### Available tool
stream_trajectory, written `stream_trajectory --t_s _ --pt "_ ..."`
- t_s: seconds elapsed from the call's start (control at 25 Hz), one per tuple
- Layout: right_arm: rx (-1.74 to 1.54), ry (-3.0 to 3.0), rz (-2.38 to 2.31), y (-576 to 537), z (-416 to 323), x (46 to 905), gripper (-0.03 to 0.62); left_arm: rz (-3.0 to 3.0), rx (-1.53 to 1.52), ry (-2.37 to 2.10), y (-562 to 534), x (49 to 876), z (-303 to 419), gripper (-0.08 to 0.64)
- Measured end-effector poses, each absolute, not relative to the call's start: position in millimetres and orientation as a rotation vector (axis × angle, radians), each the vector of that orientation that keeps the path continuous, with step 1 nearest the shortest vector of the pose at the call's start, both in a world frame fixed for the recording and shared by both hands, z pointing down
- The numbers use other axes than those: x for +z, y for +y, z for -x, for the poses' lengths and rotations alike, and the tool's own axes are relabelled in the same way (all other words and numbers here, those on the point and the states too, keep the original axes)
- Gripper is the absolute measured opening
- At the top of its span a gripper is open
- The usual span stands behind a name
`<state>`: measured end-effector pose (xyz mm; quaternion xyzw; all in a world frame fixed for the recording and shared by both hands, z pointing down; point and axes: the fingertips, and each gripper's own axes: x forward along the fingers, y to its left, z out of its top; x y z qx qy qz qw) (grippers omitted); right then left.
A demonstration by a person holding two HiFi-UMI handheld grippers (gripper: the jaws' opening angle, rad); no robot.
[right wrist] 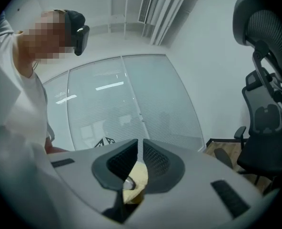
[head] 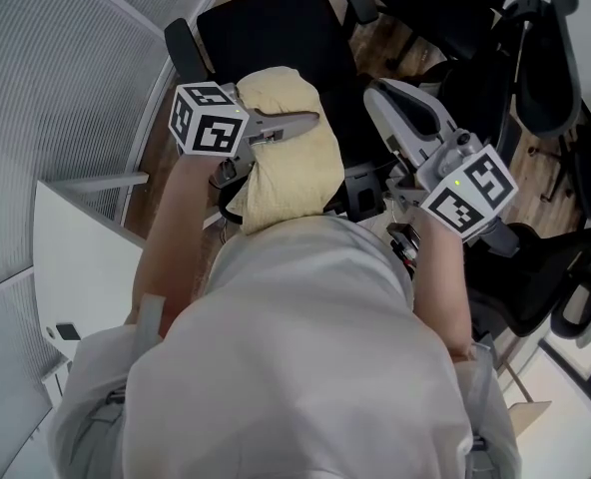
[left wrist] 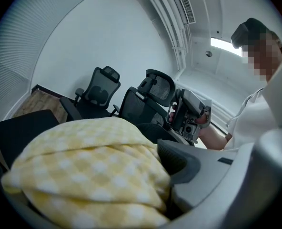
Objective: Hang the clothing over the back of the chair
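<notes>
Clothing (head: 281,168): yellow checked bundle, bunched up over the near edge of the black chair (head: 276,23). Left gripper (head: 300,123) is clamped on it. Right gripper (head: 390,103) sits just beside it, jaws closed to a thin slit, yellow sliver showing in the gap.

Office. Black swivel office chair (head: 276,38) as reference: more mesh-back swivel chairs (head: 545,78) crowded to its right, white desk (head: 76,257) and ribbed glass partition (head: 66,78) to its left, wood-plank floor (head: 415,58) underneath, linear ceiling air vent (left wrist: 183,4) overhead.
</notes>
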<state>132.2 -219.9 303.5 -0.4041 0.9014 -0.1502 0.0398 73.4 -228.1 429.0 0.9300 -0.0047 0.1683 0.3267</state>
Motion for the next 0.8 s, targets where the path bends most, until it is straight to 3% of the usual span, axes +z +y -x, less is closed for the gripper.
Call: stream_trajectory --t_s 0.8 --pt "-0.733 3.278 0.801 -247 -56 376 0.206 -2.443 0.808 -0.058 -224 437 -59 0.230"
